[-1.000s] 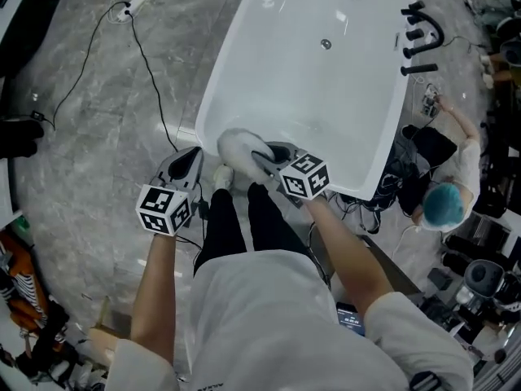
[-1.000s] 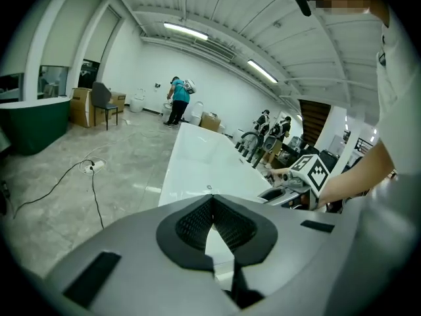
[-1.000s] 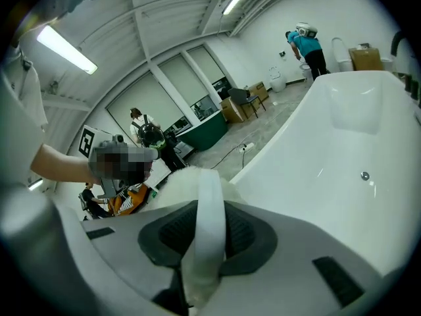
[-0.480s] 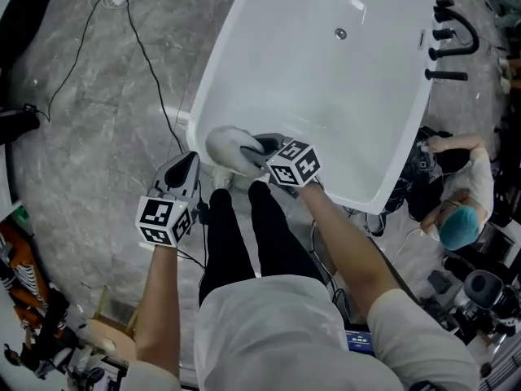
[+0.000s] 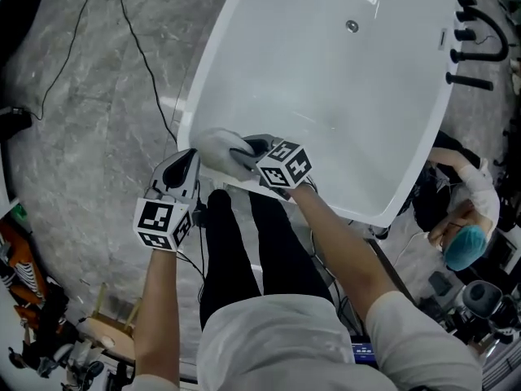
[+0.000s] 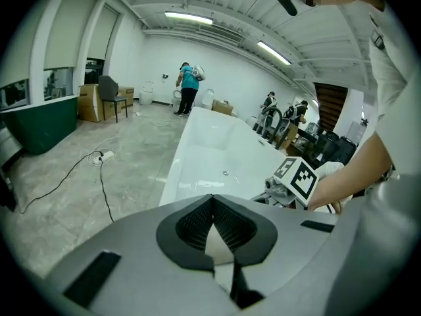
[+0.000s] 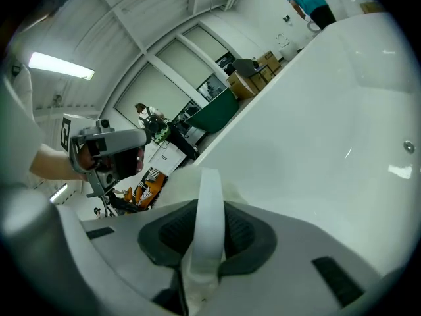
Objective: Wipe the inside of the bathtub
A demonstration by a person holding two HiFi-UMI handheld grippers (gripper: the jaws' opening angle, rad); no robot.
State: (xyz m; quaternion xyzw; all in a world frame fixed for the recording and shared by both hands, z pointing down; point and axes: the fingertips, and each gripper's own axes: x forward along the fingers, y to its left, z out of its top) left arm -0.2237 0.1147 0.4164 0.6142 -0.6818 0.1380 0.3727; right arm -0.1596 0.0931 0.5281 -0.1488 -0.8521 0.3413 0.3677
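**Cloth at the near rim, basin ahead toward 1 o'clock**

Head view: the bathtub (image 5: pixel 326 96) runs its long axis from 7 o'clock to 1 o'clock, with the drain (image 5: pixel 352 25) near the far end. The right claw (image 5: pixel 244 151) holds a white cloth (image 5: pixel 216 145) at the near-end rim, so almost the whole basin lies toward 1 o'clock from it. The left claw (image 5: pixel 189 160) hangs outside the tub over the grey floor (image 5: pixel 98 120), at 7 o'clock of the cloth.

Left gripper view: the left claw's jaws meet at the tips and grip nothing. The tub lies ahead at 12 o'clock.

Right gripper view: the jaws are clamped on the cloth's white band. The tub's inner wall fills 1 to 4 o'clock.

The right hand is clearly the nearer one. A wipe would likely sweep along the long axis.
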